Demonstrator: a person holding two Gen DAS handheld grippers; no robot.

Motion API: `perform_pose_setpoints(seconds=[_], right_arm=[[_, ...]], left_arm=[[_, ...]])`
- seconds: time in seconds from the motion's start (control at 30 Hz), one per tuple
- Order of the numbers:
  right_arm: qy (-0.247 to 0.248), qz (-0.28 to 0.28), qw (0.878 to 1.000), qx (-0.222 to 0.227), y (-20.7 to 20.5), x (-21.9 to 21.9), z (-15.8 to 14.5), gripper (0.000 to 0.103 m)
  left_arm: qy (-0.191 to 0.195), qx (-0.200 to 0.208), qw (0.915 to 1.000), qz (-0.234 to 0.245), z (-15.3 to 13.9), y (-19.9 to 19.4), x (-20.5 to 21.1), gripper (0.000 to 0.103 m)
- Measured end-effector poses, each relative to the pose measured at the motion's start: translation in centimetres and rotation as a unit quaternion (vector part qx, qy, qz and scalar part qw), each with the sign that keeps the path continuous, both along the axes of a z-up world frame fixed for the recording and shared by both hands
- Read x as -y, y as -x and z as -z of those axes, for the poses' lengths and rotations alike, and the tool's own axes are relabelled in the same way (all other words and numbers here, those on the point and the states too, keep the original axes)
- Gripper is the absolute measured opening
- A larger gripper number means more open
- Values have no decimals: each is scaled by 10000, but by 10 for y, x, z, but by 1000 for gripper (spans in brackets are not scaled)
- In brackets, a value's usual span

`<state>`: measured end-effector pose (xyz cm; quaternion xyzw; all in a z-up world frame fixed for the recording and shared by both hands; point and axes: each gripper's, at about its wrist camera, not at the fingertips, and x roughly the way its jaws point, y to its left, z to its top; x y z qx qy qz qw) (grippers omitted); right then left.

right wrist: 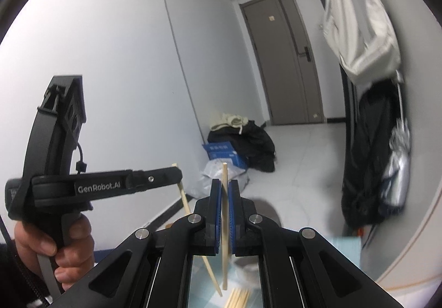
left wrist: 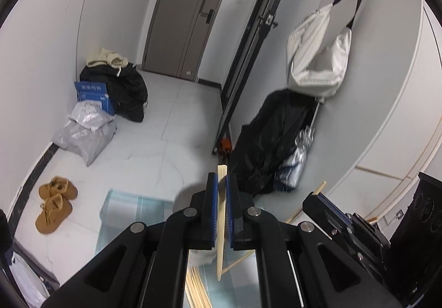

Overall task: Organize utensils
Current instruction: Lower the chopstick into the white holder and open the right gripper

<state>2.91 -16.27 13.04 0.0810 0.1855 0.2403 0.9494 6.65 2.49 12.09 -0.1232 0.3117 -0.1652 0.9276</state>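
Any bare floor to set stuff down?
Bare tile runs from the brown slippers to the grey door, between the grey bag and the black bag. Crowded: the left wall's pile by the blue box.

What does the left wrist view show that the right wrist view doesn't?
Only the left wrist view shows the tan slippers on the floor and a sliding door frame.

Only the right wrist view shows the person's hand gripping the left gripper's handle.

Both show each gripper shut on one chopstick: left gripper on its chopstick, right gripper on its chopstick. Both also show loose chopsticks below, the grey door and the white bag.
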Motion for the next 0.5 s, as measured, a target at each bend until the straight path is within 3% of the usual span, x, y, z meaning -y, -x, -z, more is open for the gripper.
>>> perform_pose_setpoints(seconds=[0.27,0.43,0.5], right_arm=[[123,-6,9996,241,-44,-7,-34,4],[162,79,9995,274,-79,-9,-37,4],[177,155,9994,242,-92,-10,-32,4]], left_arm=[[-233,374,9988,-211,-19,-32,3,2],[-442,462,9966,-514,-5,-54,3,2],[-354,501,9967,-529,3,-59,0,2]])
